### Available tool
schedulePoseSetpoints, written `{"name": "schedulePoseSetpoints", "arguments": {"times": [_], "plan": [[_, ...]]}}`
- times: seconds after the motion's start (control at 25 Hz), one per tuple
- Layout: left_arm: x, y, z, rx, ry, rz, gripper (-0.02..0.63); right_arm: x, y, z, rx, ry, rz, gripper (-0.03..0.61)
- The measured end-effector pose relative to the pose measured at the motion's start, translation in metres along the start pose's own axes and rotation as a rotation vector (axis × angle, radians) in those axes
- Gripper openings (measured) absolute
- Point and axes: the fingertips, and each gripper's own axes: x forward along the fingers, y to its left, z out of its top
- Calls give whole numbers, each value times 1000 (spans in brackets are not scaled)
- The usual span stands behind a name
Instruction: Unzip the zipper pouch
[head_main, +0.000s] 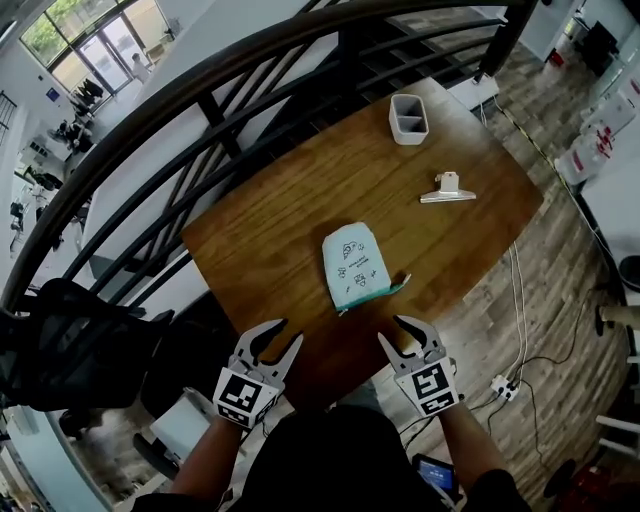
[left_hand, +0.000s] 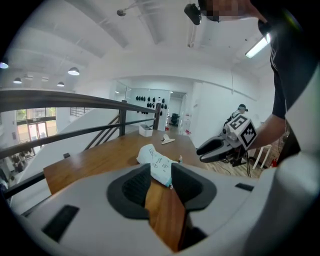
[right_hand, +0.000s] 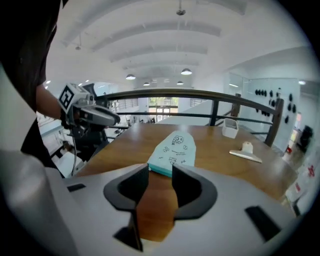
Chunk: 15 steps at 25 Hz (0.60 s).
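Centrally on the wooden table (head_main: 270, 215) lies a pale teal zipper pouch (head_main: 355, 265). Near the table's front edge, the left gripper (head_main: 288, 333) and right gripper (head_main: 392, 330) hover, jaws partly open and empty, short of the pouch.

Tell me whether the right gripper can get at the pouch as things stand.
Probably yes: the pouch lies just ahead of the open right gripper, with only bare table between; nothing blocks it.
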Motion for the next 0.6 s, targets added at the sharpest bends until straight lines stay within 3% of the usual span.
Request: {"name": "schedulePoseSetpoints", "arguments": {"times": [0.16, 0.32, 0.44, 0.6], "plan": [[-3, 9, -5, -41, 17, 45, 135, 31, 1, -11, -282, 110, 77, 153], [-5, 15, -8, -62, 26, 81, 135, 57, 4, -17, -477, 170, 150, 173], [-10, 21, -9, -80, 27, 113, 135, 73, 7, -20, -551, 205, 187, 173], [-19, 28, -15, -107, 21, 154, 135, 91, 13, -25, -571, 234, 256, 186]]}}
